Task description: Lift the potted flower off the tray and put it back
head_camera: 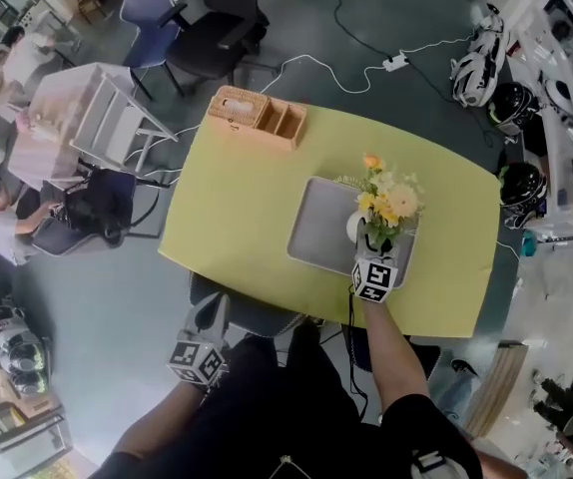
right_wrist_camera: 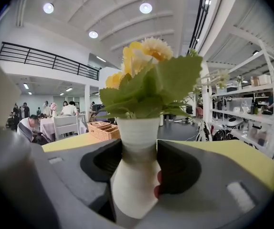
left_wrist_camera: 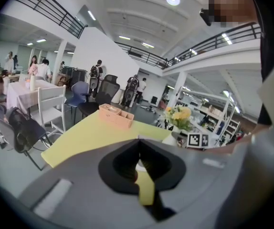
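The potted flower (head_camera: 386,203) is a white vase with yellow blooms and green leaves. My right gripper (head_camera: 366,239) is shut on the vase, its jaws pressing both sides of the narrow neck (right_wrist_camera: 136,142). The vase stands upright over the near right part of the grey tray (head_camera: 316,228); I cannot tell whether its base touches the tray. My left gripper (head_camera: 215,305) hangs at the table's near edge, off to the left, with its jaws together and nothing in them (left_wrist_camera: 138,140). From the left gripper view the flowers (left_wrist_camera: 179,116) show far right.
The tray lies on a yellow-green table (head_camera: 227,218). A wicker basket with compartments (head_camera: 257,118) stands at the far edge. Chairs (head_camera: 207,28) and a white cable with a power strip (head_camera: 394,63) are on the floor beyond. People sit at a table far left (head_camera: 37,118).
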Demonstrator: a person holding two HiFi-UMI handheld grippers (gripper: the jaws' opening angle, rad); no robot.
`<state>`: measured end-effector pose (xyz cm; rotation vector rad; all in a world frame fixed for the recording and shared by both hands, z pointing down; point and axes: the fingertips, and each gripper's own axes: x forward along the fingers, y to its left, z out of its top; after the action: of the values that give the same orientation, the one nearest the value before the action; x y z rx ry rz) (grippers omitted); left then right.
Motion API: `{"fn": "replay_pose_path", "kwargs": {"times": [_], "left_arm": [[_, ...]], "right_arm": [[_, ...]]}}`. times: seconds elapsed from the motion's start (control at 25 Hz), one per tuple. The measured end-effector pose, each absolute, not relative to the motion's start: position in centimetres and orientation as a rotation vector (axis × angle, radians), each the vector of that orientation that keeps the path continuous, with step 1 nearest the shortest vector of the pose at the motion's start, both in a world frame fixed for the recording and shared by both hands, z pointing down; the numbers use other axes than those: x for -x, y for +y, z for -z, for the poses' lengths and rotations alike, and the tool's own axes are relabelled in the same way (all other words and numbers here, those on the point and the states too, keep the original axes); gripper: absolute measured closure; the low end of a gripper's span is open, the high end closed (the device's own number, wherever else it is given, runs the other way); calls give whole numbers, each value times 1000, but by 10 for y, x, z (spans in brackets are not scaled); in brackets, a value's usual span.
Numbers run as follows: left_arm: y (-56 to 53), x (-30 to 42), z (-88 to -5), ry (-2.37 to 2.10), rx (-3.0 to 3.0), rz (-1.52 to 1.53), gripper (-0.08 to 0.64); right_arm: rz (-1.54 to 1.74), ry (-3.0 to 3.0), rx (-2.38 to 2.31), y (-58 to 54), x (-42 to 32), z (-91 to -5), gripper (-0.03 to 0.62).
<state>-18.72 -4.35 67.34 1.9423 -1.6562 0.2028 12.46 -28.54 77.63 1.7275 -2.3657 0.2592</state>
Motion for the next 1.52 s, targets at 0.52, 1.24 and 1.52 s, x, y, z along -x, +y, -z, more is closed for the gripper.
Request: {"fn": "replay_pose_path", "kwargs": {"times": [0.52, 1.24, 1.52], "left_arm": [[-50, 195, -670, -1634, -1977, -185, 552], [-48, 201, -632, -1551, -2148, -106, 552], [-54, 173, -612, -1430, -2274, -93, 552]], "right_arm": [[-315, -2323, -1697, -274, -124, -789, 337], [-477, -2333, -1772, -161, -129, -730, 330], [-444, -2400, -1818, -112, -130, -659, 378]]}}
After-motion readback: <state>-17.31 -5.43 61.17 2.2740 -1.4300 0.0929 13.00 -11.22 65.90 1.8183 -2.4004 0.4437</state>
